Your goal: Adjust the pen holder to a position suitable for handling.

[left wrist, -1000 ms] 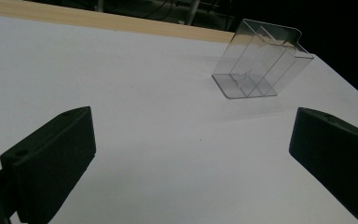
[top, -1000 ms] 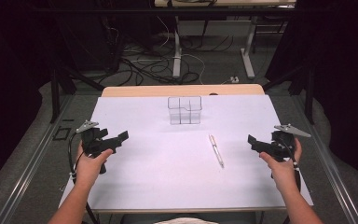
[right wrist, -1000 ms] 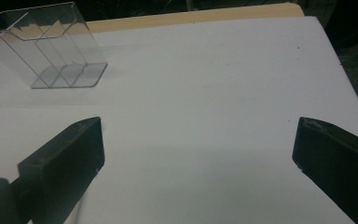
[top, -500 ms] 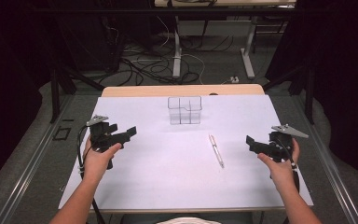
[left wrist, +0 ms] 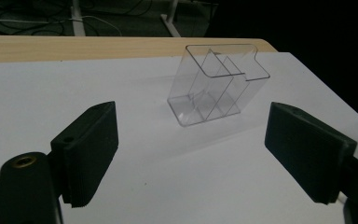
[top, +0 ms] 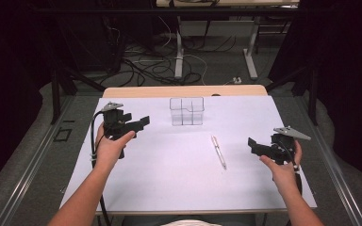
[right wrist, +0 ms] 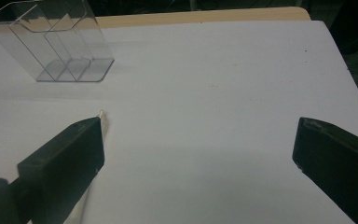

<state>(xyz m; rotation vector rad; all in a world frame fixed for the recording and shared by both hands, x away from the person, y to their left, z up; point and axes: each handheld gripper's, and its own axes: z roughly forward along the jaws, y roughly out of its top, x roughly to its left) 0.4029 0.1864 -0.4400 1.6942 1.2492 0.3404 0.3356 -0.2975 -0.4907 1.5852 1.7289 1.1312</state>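
Covering most of a pale wooden table, a smooth white sheet forms the work surface; its matte face carries no marks apart from a few specks. Compared with the high view of a second ago, the left gripper has travelled from the sheet's left edge forward and inward toward the clear holder, while the right gripper has kept its place near the right edge. By judgement, the approach to the holder is under way and nothing has yet been grasped.

The holder, a transparent hard-plastic box with rounded corners and thin inner walls dividing it into compartments, stands upright and empty at the far centre of the sheet. In the left gripper view it appears ahead between the jaws, well apart from both.

The left gripper's jaws have just been closing slightly, yet they stand wide with nothing between them; the pads are black, blocky and finely ribbed. The right gripper's jaws stand spread as well, with bare sheet between them.

Smallest is the pen, a slim pale barrel lying flat on the sheet, between the holder and the right gripper and touching neither. Its tip shows just beyond one jaw in the right gripper view.
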